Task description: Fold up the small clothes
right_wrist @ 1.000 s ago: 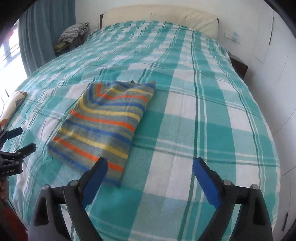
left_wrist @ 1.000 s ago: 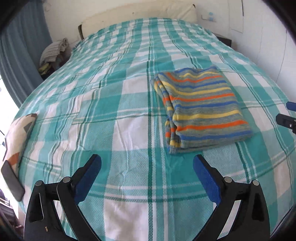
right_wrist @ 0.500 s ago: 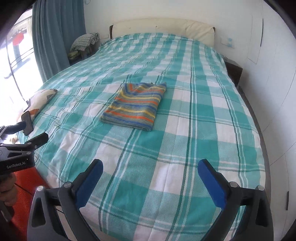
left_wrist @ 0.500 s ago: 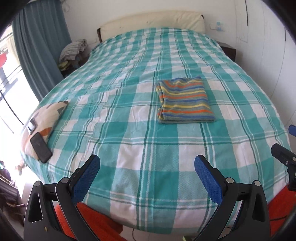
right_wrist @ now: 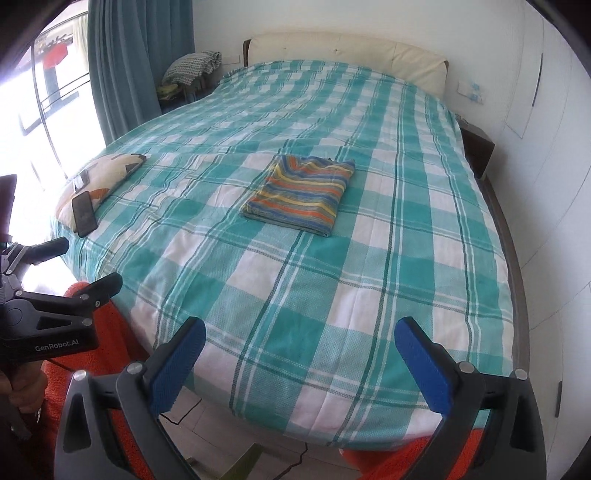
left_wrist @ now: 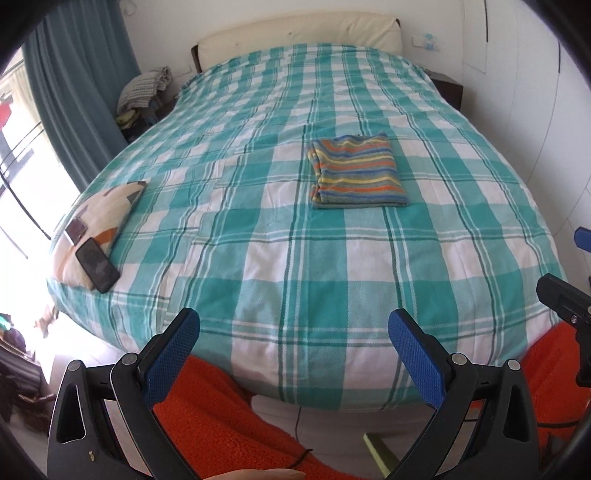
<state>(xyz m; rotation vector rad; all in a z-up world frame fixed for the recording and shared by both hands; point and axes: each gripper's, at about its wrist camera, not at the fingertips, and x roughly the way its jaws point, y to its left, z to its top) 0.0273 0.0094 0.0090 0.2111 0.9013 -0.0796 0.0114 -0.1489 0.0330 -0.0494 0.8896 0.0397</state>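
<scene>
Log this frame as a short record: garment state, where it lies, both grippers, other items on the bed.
garment: striped cloth, folded into a flat rectangle
location: on the checked bedspread, mid-bed
left gripper: jaws open, empty, off the foot of the bed
right gripper: jaws open, empty, off the foot of the bed
other items: cushion at the bed's left edge, phone on it

A teal-and-white checked bedspread point(left_wrist: 295, 258) covers the bed, with a cream headboard point(left_wrist: 299, 35) at its far end. A patterned cushion point(left_wrist: 99, 221) lies at its left edge, a dark phone point(left_wrist: 98, 264) resting on it. Teal curtains point(right_wrist: 140, 62) hang beside the window.
</scene>
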